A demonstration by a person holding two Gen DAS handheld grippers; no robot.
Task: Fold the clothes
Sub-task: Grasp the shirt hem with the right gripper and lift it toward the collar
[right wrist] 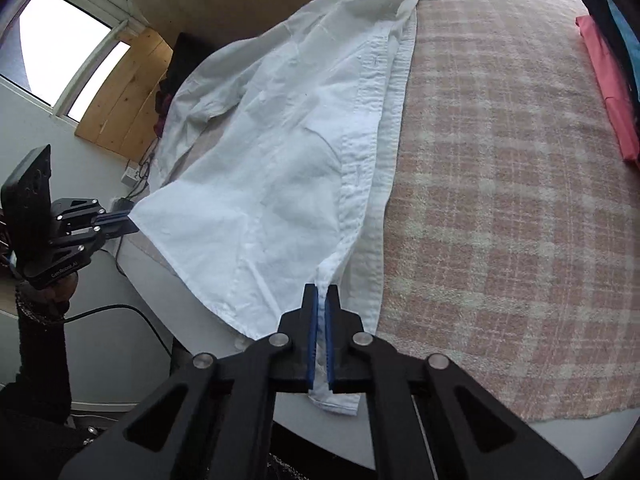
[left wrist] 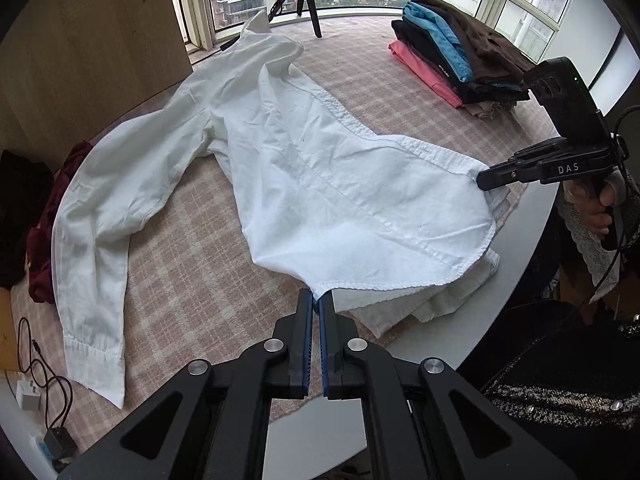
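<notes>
white shirt (left wrist: 320,184): spread on the pink plaid cloth (left wrist: 192,280), collar at the far end, one sleeve trailing off beside it. left gripper (left wrist: 316,300): pads pinched on the shirt's near hem corner. right gripper (right wrist: 320,292): pinched on the shirt's button-placket hem. stack of folded clothes (left wrist: 452,52): beyond the shirt, well apart.

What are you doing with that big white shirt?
A person is folding a white shirt on a table covered with a checked cloth. Each hand holds a tool, and both are shut on the shirt's bottom edge: the left tool on one corner, the right tool on the other, by the button strip. One sleeve lies spread out to the side. A stack of folded clothes sits at the far end.
</notes>
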